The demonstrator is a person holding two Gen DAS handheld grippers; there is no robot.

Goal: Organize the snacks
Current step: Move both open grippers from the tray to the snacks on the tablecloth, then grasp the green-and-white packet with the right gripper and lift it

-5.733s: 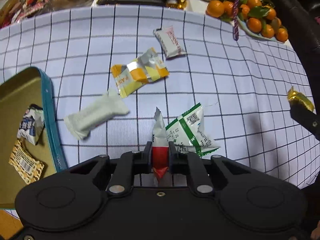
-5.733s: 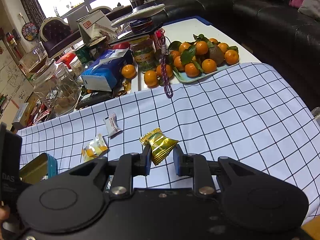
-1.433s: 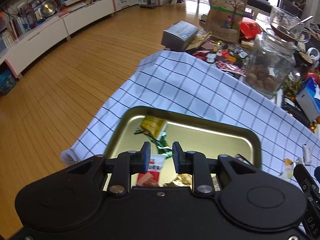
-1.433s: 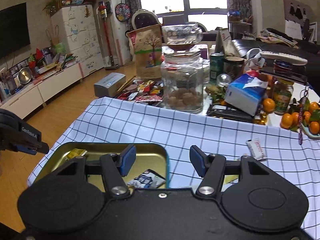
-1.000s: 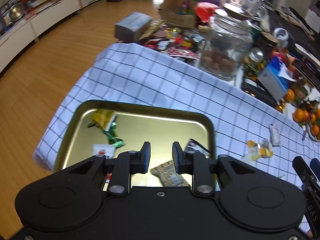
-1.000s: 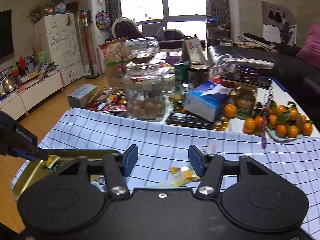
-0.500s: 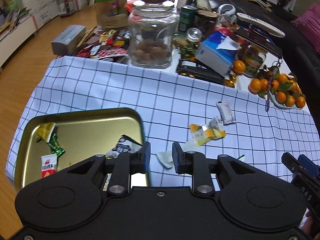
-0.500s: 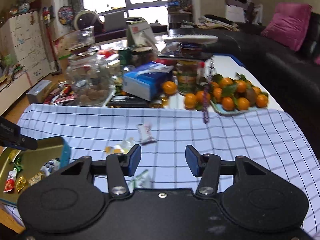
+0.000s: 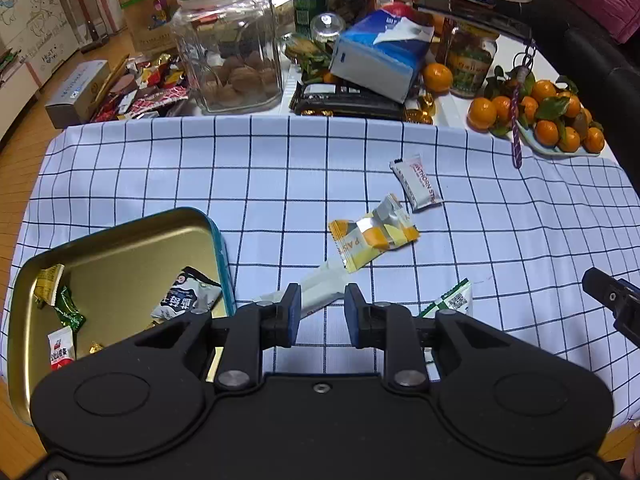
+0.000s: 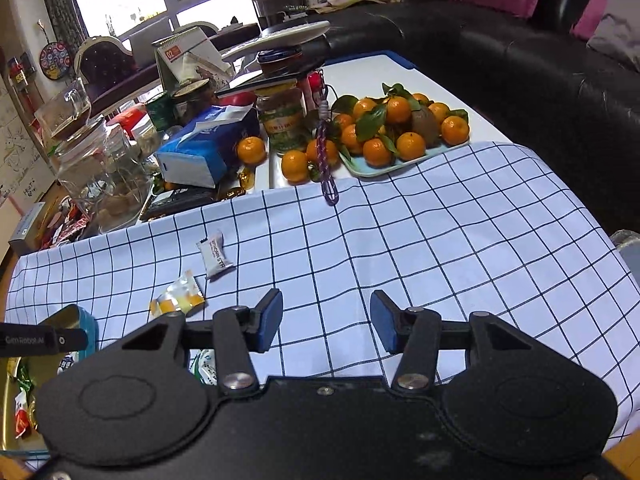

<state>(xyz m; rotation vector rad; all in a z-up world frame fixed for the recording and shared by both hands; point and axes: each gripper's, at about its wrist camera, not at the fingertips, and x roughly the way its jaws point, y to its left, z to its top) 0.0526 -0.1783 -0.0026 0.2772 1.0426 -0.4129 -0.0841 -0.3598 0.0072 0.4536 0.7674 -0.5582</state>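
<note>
Both hands have swung back from the gold tray (image 9: pixel 120 236) to the checked desk (image 9: pixel 280 176). Each hand-held gripper, left (image 9: pixel 319 316) and right (image 10: pixel 326 322), is now empty, the right's jaws just narrowed. The white bar (image 9: pixel 316 284) waits just ahead of the left one.

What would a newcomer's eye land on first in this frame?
Probably the gold tin at the left edge of the checked cloth, already holding several wrapped snacks. Next, the loose packets still on the cloth, above all the orange-and-yellow one at centre. Behind them, the heap of oranges on a tray at the table's far right.
</note>
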